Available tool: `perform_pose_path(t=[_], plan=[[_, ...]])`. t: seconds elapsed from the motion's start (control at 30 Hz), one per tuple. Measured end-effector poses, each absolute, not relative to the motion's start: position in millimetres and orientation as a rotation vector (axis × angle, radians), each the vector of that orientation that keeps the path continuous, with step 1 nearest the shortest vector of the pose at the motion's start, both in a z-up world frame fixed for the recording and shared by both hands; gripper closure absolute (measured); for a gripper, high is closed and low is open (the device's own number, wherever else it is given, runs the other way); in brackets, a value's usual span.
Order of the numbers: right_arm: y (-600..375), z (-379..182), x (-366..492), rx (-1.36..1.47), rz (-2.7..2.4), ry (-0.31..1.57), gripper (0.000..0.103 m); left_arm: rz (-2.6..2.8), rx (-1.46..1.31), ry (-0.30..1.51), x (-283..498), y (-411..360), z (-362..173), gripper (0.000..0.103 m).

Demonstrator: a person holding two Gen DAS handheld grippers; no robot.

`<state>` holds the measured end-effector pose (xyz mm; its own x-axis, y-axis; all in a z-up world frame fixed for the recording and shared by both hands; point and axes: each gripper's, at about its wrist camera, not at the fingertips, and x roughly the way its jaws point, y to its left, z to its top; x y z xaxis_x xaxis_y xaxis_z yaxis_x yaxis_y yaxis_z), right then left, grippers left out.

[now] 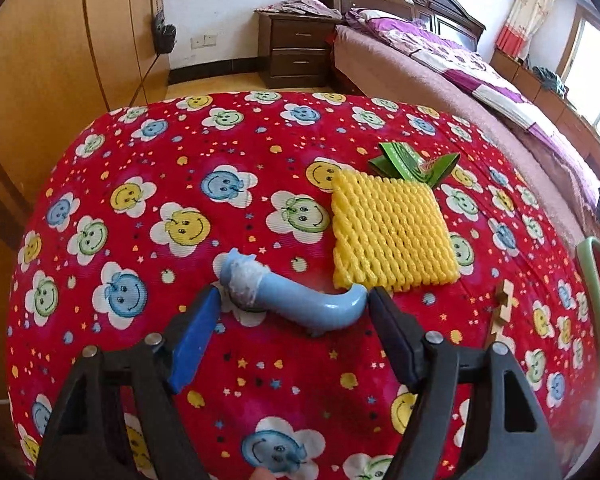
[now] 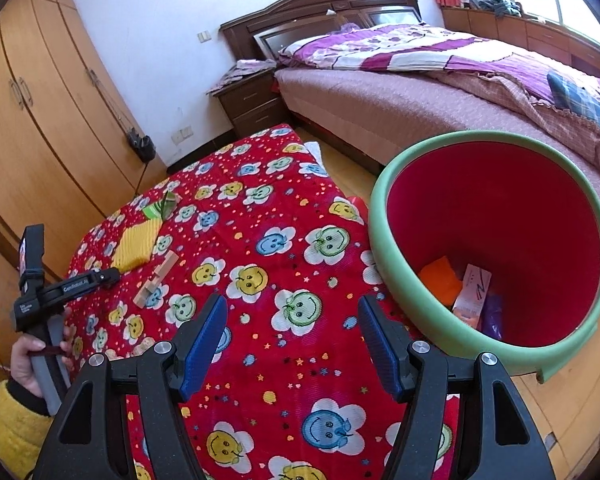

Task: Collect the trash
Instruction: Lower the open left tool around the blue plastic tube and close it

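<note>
One curved blue plastic piece lies on the red smiley-flower cloth, between the fingertips of the left gripper. Its long axis runs crosswise from finger to finger: the foil-wrapped end points at the left finger, the hooked end sits just beside the right finger. The jaws stand wide and no squeeze on it is visible. Beyond it lie one yellow foam net, then one green wrapper, and off to the right one wooden block piece. The right gripper is spread wide with nothing between its fingers; one green-rimmed red bin stands to its right.
</note>
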<state>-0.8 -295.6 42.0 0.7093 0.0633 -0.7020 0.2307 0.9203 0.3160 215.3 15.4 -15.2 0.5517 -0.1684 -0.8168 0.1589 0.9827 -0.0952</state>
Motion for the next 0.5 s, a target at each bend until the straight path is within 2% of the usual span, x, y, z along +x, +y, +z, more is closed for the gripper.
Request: perform_pose_path(t=[0.5], plan=[[-291, 37, 6, 0.414, -0.056, 0.811, 0.034, -0.154, 0.071, 0.939, 208, 0, -15, 0.028]])
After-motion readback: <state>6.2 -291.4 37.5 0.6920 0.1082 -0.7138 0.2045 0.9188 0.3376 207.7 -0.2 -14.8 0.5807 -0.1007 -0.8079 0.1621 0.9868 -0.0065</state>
